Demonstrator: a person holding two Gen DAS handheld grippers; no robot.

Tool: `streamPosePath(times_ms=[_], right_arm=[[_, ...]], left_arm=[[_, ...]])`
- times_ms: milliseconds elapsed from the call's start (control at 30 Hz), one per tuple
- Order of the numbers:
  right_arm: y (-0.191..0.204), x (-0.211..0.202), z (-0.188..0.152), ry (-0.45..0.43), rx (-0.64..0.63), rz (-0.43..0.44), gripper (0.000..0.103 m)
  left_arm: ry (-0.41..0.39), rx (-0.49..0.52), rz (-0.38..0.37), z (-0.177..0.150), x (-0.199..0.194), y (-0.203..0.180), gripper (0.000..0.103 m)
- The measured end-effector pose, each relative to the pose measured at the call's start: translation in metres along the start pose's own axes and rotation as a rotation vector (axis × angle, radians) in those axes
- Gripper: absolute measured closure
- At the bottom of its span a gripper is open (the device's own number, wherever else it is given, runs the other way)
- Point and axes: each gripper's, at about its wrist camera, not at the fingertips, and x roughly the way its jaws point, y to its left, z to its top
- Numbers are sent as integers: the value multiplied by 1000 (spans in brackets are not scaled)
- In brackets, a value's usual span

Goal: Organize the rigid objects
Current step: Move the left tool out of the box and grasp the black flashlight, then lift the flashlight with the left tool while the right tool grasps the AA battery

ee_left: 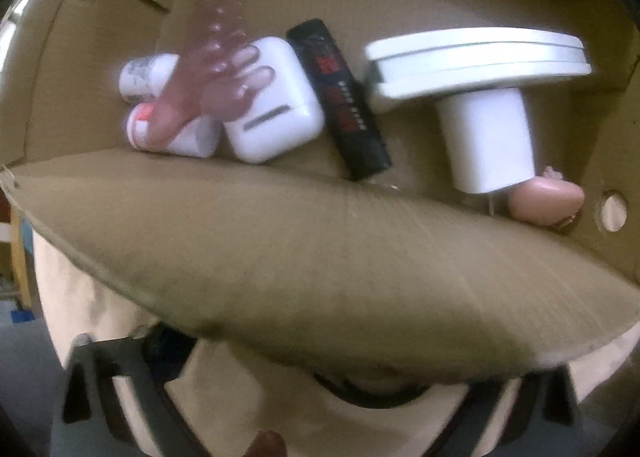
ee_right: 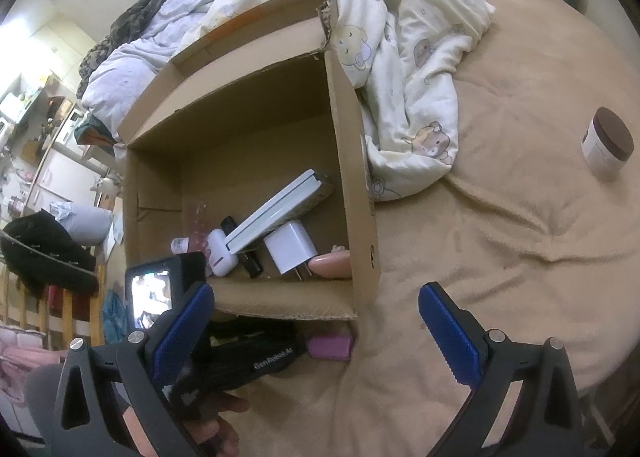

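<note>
An open cardboard box (ee_right: 352, 161) stands on the bed and holds a white charger (ee_left: 486, 137) (ee_right: 290, 247), a flat white device (ee_left: 476, 57) (ee_right: 276, 209), a black tube (ee_left: 344, 97), a white earbud case (ee_left: 276, 105) (ee_right: 218, 253), small white bottles (ee_left: 168, 129), a pink comb-like piece (ee_left: 216, 65) and a pink object (ee_left: 546, 199) (ee_right: 334, 263). My left gripper (ee_right: 328, 347) sits low against the box's near wall (ee_left: 304, 257), its fingertips hidden there; pink pads show. My right gripper (ee_right: 316, 325) is open and empty before the box. A brown-lidded jar (ee_right: 608, 147) stands on the bed at far right.
A crumpled cream blanket with bear prints (ee_right: 404, 45) lies beside the box's right wall. The tan bedspread (ee_right: 500, 241) stretches to the right. Furniture and clothes (ee_right: 44, 253) crowd the room at left.
</note>
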Motion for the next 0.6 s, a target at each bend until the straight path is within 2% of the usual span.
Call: streamPosePath(times_ms=[100, 267, 467, 600], right_arm=[[-1, 2, 1, 5, -3, -10, 0], [1, 3, 0, 4, -10, -13, 0], [2, 6, -5, 30, -27, -16, 0], [5, 13, -11, 78, -31, 24, 0]], left_arm=[[-3, 64, 7, 1, -5, 3, 16], [15, 90, 5, 1, -20, 23, 16], [-74, 182, 25, -6, -73, 62, 16], [-154, 196, 40, -6, -113, 96, 16]])
